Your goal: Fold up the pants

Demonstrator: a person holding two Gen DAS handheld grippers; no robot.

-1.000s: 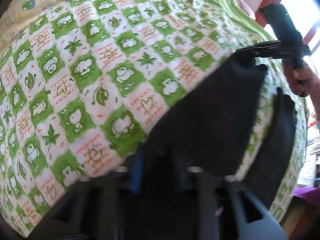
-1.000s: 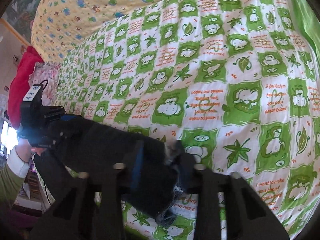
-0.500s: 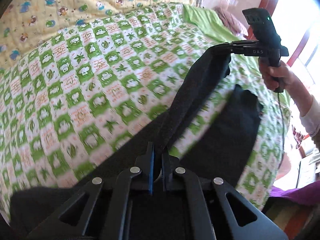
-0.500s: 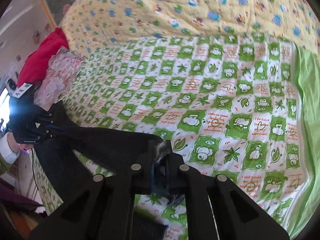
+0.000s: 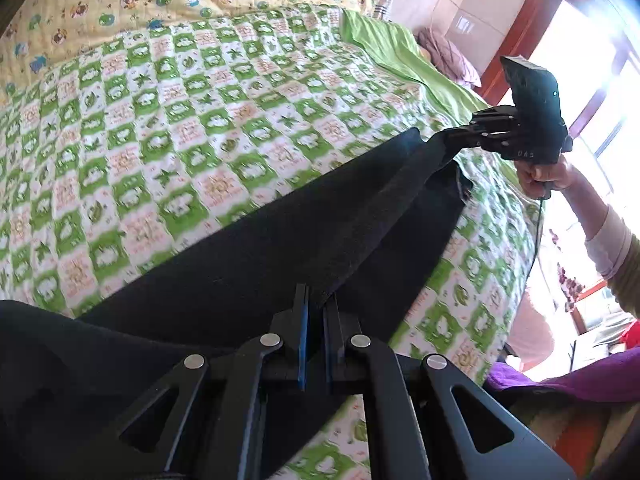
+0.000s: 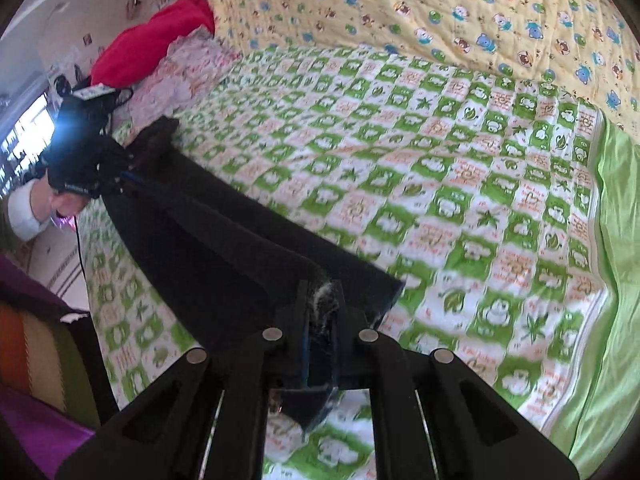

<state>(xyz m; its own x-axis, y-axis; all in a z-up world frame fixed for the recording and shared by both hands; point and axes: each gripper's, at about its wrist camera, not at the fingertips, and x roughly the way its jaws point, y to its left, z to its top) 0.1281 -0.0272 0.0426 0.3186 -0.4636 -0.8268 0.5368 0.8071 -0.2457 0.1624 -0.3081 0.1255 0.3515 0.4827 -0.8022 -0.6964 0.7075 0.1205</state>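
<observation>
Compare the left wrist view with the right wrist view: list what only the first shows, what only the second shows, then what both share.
Only the left wrist view: a bright window with a red-brown wooden frame, a crumpled purple cloth by the wall, and the right gripper from outside.

Only the right wrist view: a red pillow, a pink floral ruffled pillow, and the left gripper from outside.

Both: the black fabric pants stretched between the two shut grippers, the green-and-white checked quilt, and the yellow cartoon-animal blanket.

One pants (image 5: pixel 304 240), two grippers (image 5: pixel 314 320)
</observation>
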